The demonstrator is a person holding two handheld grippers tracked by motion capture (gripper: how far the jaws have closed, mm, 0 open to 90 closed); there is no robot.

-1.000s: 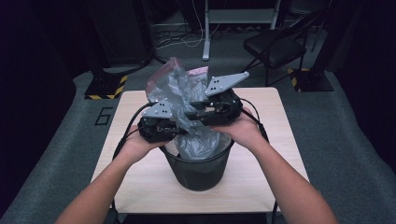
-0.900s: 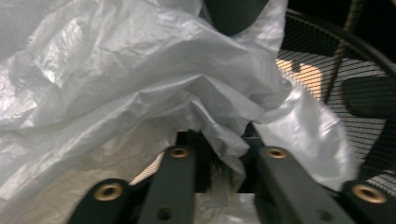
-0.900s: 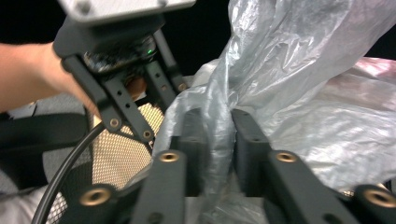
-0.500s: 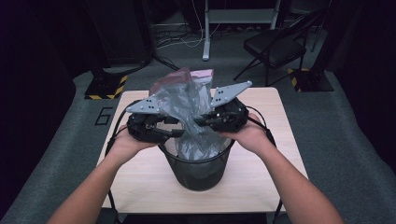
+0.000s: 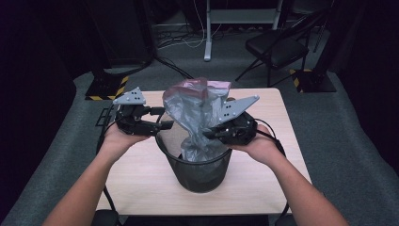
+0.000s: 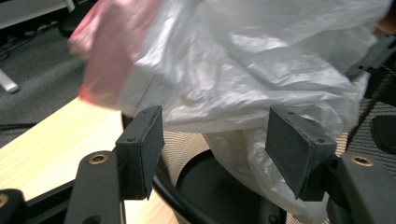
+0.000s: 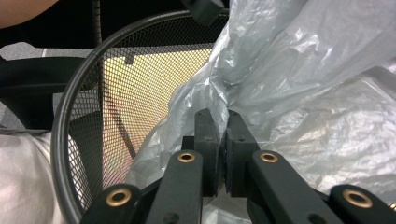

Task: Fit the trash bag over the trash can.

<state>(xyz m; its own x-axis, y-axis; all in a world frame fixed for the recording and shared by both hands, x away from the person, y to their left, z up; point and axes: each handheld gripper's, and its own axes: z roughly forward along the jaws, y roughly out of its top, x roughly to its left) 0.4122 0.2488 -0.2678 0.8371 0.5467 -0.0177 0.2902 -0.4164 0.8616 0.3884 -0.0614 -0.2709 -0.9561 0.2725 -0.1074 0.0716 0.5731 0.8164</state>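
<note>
Right gripper is pinched on a fold of the bag, low on its right side just above the bin rim. Left gripper has just been opening – jaws spread, nothing pressed, bag film just ahead of the pads. Bag stands upright out of the bin, long axis vertical; its free left flank lies to the right of the open left gripper – nearer hand for the next grasp.

high view: above, forward-down | gripper views: close | shared: bag
</note>
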